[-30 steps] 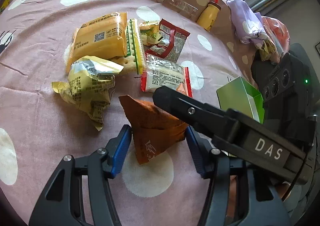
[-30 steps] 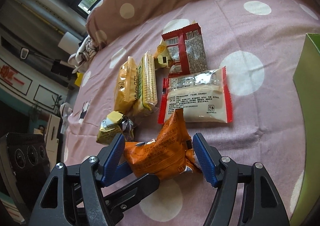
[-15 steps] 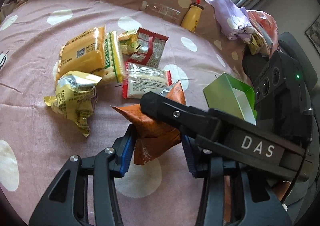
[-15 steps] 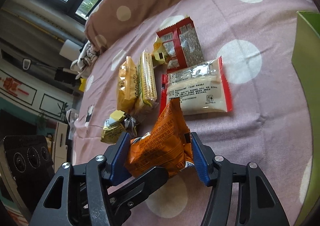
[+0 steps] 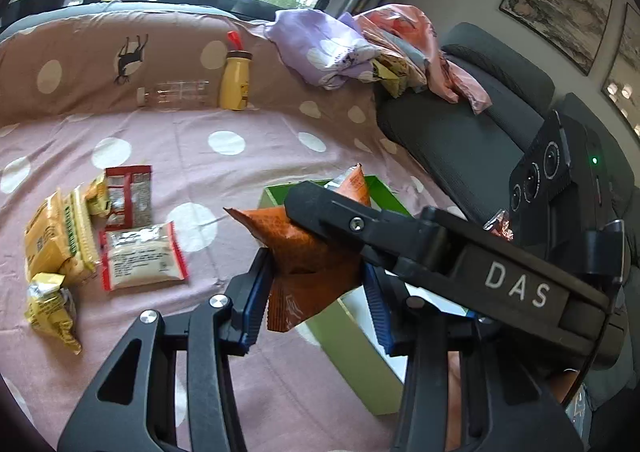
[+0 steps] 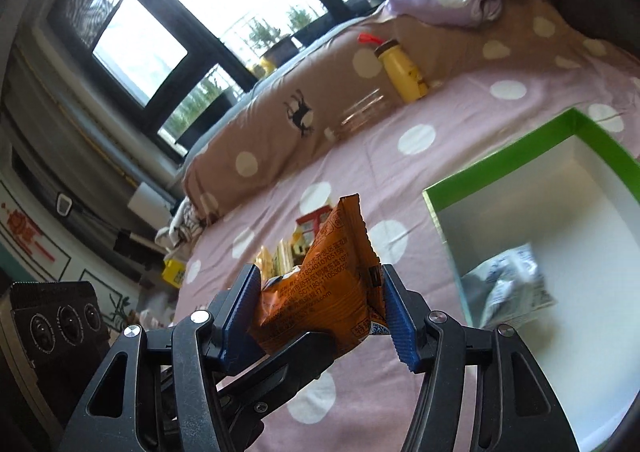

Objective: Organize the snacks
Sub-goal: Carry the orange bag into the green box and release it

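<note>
pink dotted bedspread (image 5: 168,131) by window | both grippers – left gripper (image 5: 316,304), right gripper (image 6: 322,312) – fingers clamped on orange packet (image 6: 320,292)

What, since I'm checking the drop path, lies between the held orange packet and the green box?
Nothing but bare spotted bedsheet. The right wrist view shows only that cloth in the gap between the orange packet and the green box.

left gripper (image 5: 316,304): jaws clamped | right gripper (image 6: 324,312): jaws clamped (crosses left's view)
</note>
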Tool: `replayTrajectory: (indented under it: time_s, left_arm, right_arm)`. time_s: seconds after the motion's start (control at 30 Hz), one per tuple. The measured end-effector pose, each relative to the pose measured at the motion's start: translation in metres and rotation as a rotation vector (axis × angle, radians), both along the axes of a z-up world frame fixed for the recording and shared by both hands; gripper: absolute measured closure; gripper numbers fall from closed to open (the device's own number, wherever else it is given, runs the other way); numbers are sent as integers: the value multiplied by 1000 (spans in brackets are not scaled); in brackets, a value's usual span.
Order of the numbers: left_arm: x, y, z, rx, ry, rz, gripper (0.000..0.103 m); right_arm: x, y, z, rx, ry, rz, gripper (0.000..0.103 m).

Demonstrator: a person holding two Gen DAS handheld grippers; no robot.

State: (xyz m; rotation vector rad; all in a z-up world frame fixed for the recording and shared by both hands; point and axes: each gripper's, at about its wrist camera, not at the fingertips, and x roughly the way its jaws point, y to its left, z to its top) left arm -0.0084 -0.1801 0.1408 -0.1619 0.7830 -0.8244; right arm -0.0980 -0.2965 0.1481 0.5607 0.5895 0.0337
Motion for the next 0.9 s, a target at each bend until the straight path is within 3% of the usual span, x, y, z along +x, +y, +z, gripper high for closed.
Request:
replayTrajectory:
  time_s: [0.43, 0.9]
  left_arm:
    - [12, -94, -22, 16, 76, -194, 59]
    - [14, -117, -45, 33, 166, -199, 57]
  right_arm:
    - [-32, -93, -15, 101, 36, -273, 43]
    - [-35, -118, -36, 107, 142, -398, 51]
